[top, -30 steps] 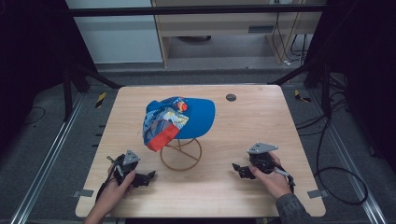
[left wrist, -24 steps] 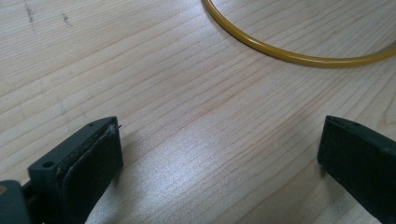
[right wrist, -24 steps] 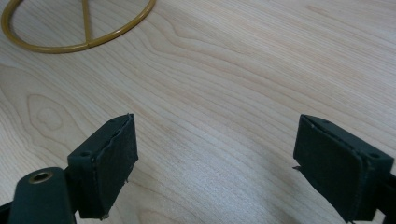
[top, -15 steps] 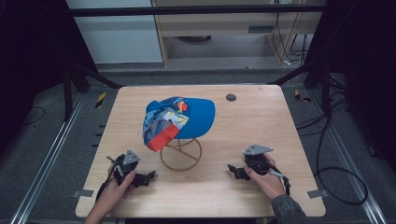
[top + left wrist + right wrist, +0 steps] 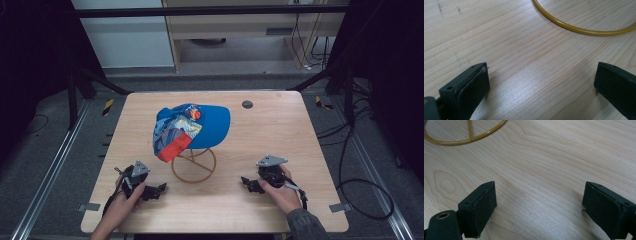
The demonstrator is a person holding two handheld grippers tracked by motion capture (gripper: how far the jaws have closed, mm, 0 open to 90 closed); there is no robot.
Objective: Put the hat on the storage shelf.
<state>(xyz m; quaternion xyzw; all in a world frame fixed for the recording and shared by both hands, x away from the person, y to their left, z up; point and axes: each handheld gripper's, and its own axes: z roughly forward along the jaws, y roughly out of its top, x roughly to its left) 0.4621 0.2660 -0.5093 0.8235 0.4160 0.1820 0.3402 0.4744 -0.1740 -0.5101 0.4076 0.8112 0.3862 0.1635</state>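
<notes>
Currently the cap sits on its wire stand mid-table, while the left gripper and right gripper rest near the front edge, jaws apart; best to approach from both sides, pinching the fabric, not the stand.

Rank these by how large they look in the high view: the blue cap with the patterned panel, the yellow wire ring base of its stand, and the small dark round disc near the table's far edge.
1. Blue cap with the patterned panel
2. Yellow wire ring base
3. Small dark round disc, far smaller, though farthest from the camera.
</notes>
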